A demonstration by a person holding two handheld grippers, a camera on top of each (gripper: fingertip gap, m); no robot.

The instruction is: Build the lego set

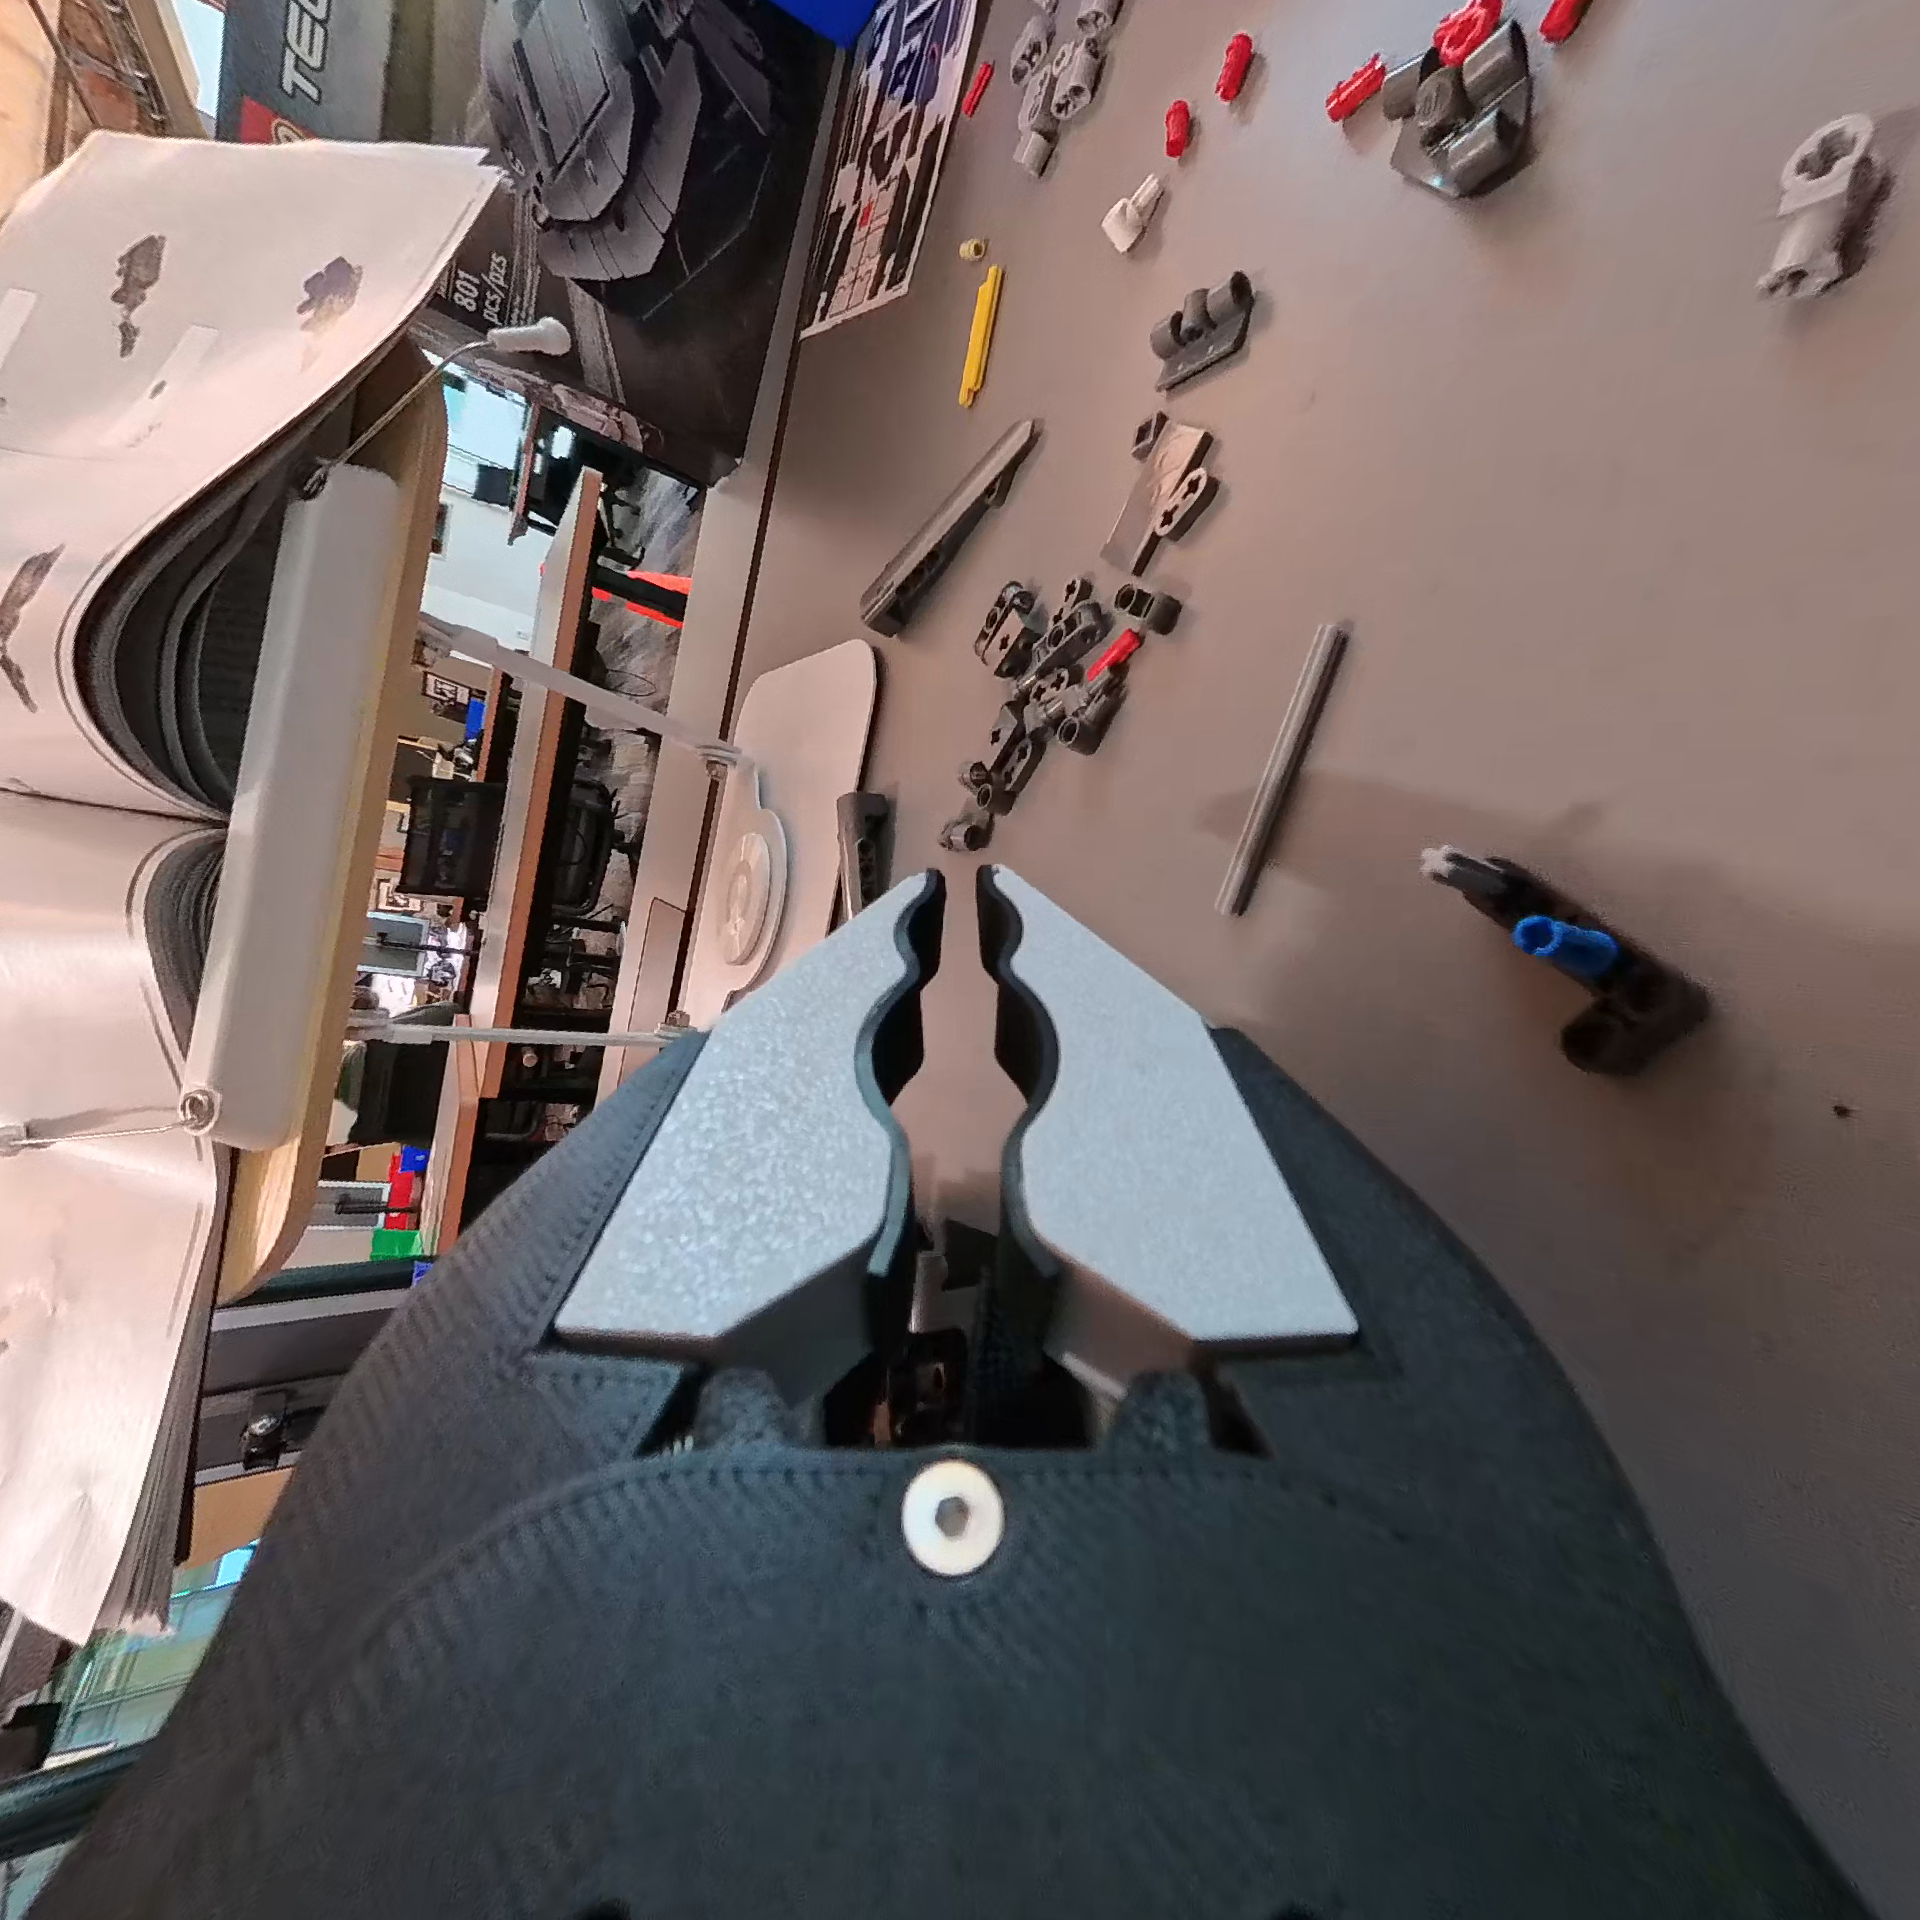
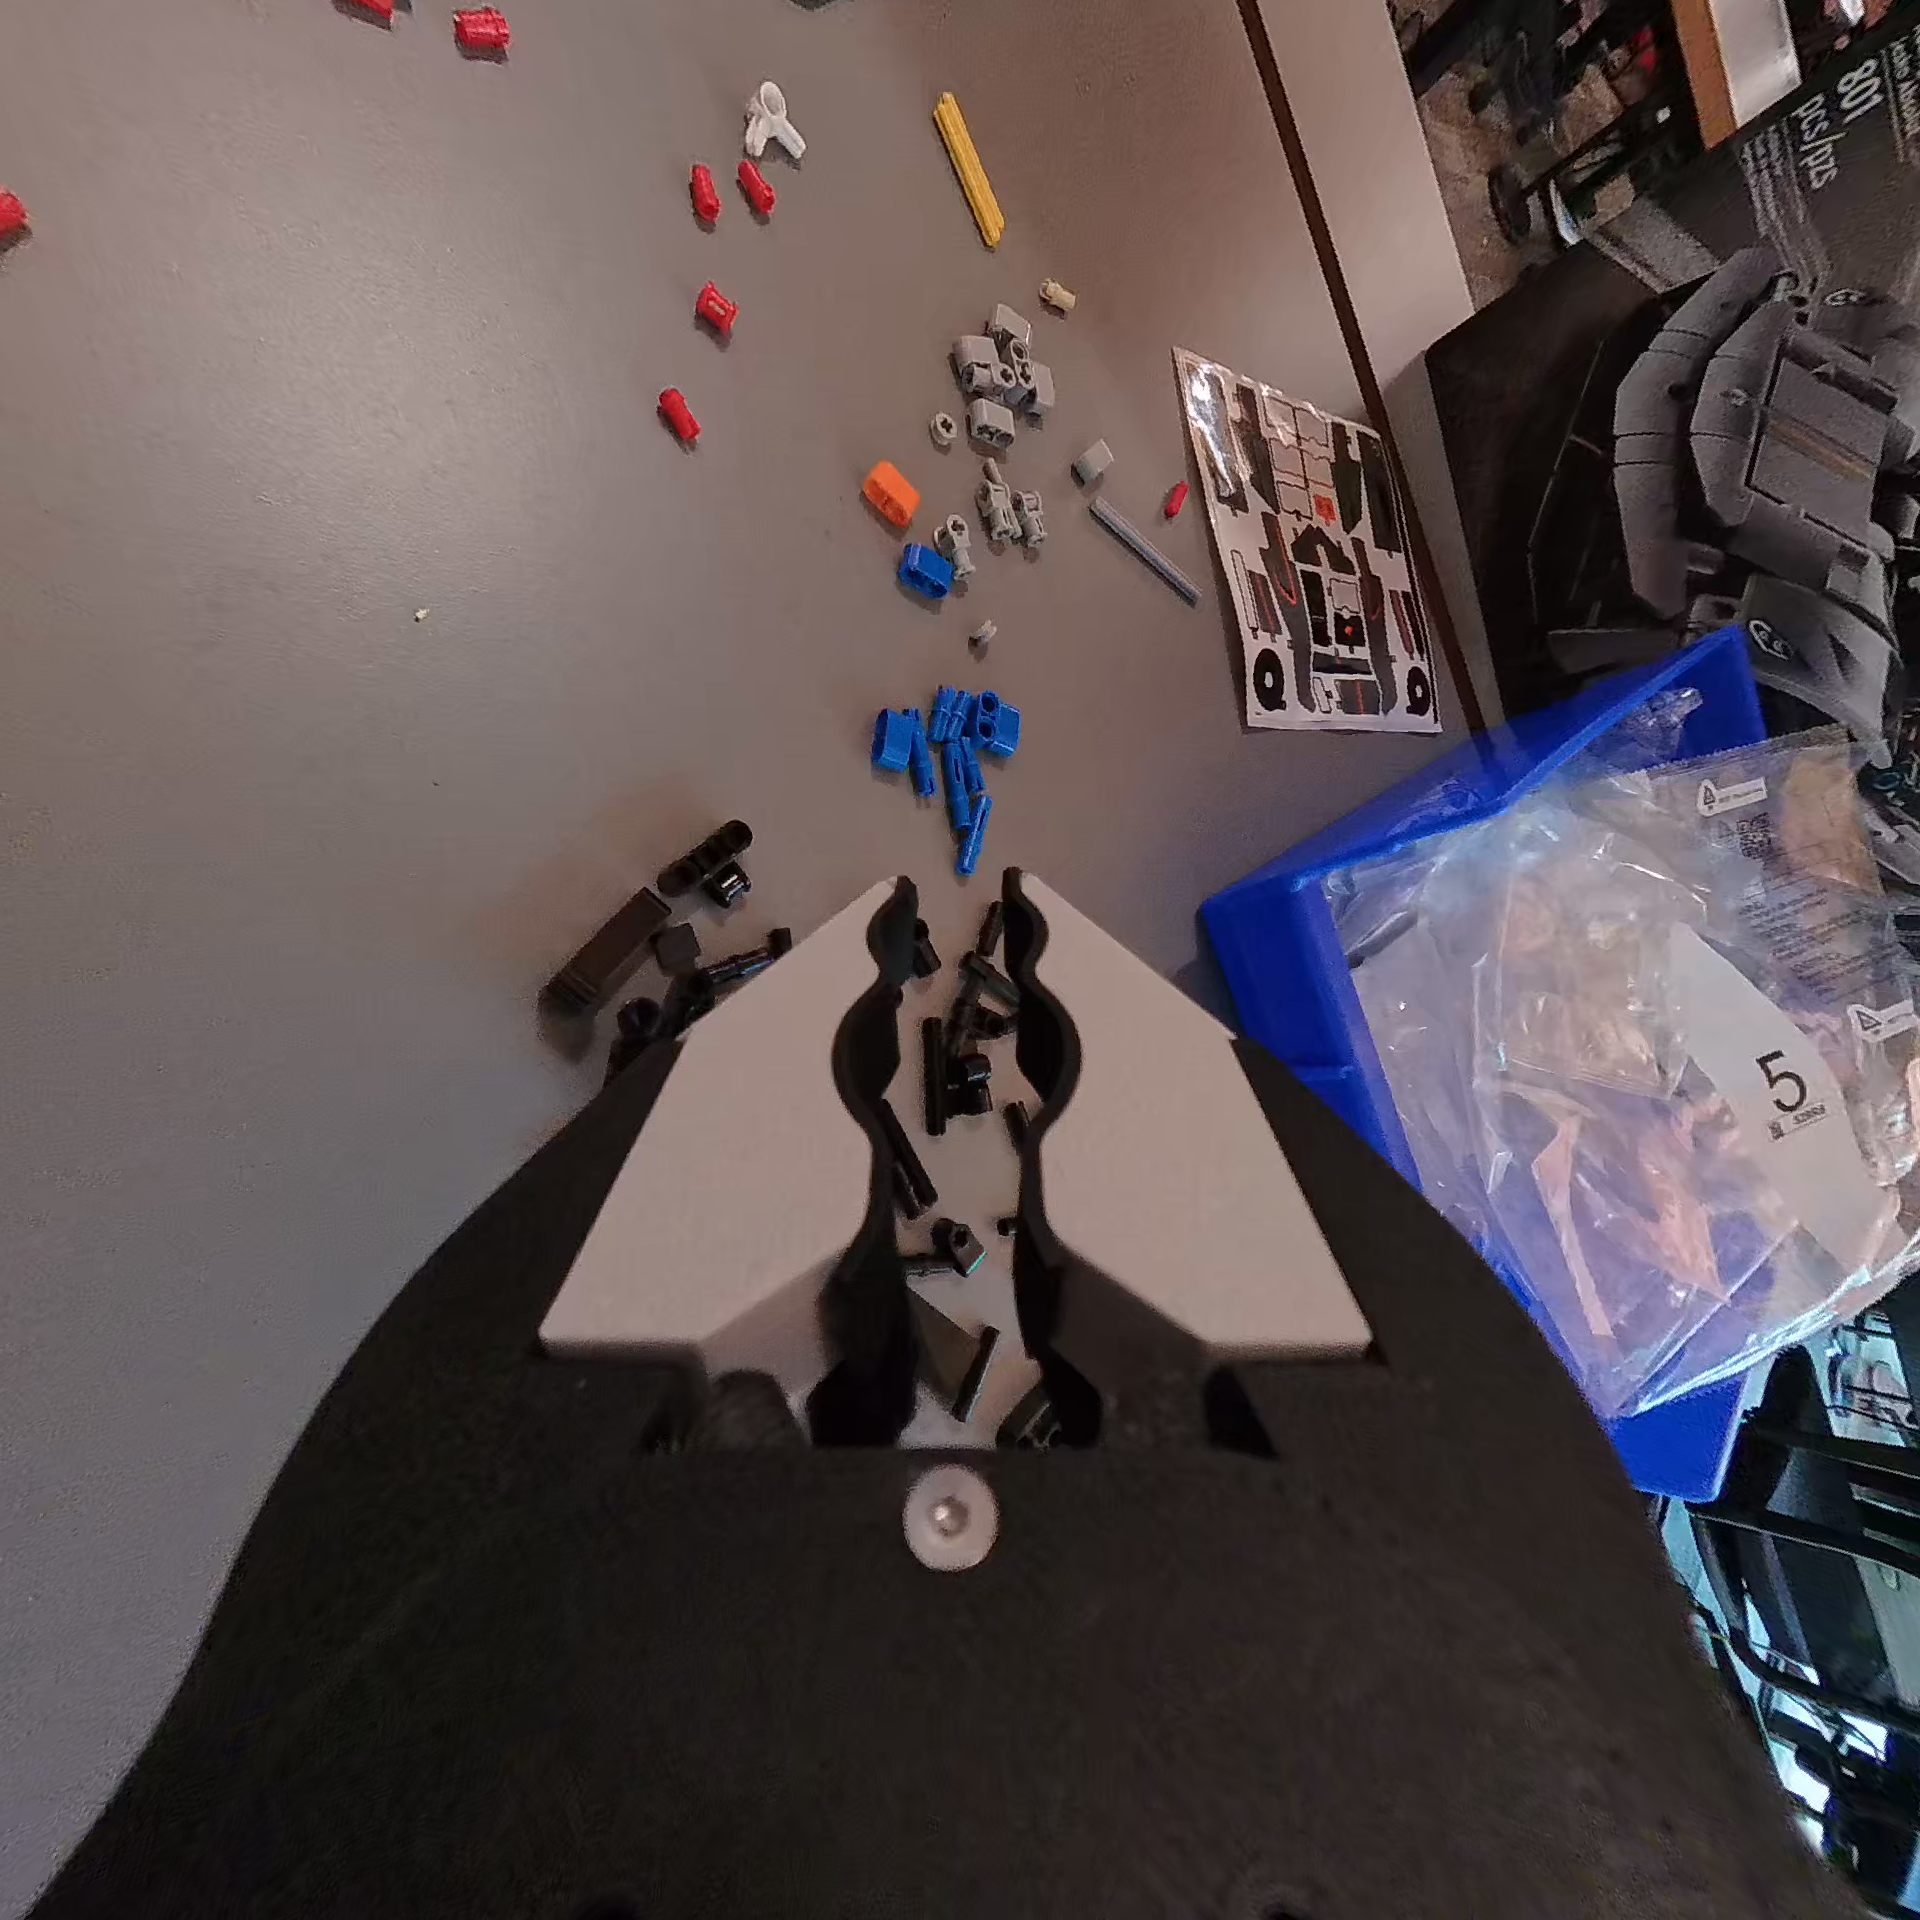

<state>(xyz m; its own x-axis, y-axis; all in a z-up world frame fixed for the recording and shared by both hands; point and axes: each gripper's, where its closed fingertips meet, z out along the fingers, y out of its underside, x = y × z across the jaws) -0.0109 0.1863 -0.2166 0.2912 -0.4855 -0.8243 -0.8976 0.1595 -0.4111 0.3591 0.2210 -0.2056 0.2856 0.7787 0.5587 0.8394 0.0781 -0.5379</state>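
Observation:
My left gripper point(image 1: 960, 883) hovers over the grey table point(image 1: 1455, 582), its fingertips a narrow gap apart with nothing between them. Just beyond its tips lie a small grey connector point(image 1: 966, 829), a dark beam point(image 1: 862, 844) and a pile of dark grey connectors point(image 1: 1049, 686). A black angled part with a blue pin point(image 1: 1590, 966) lies to the right. My right gripper point(image 2: 956, 883) is open over a heap of small black pins point(image 2: 961, 1039) that lie on the table; no pad presses on them. A cluster of blue pins point(image 2: 951, 748) lies just ahead.
A blue bin point(image 2: 1278, 935) with clear plastic bags point(image 2: 1662, 1039) stands at the right. A sticker sheet point(image 2: 1309, 540), red pins point(image 2: 707, 312), a yellow axle point(image 2: 968, 166) and a grey axle point(image 1: 1283, 769) lie about. An open booklet point(image 1: 156, 416) stands at the left, beside the set's box point(image 1: 623, 208). Across from one pair of fingers to the other is roughly 40 cm. The left tips stand about 9 cm off the small grey connector point(image 1: 966, 829).

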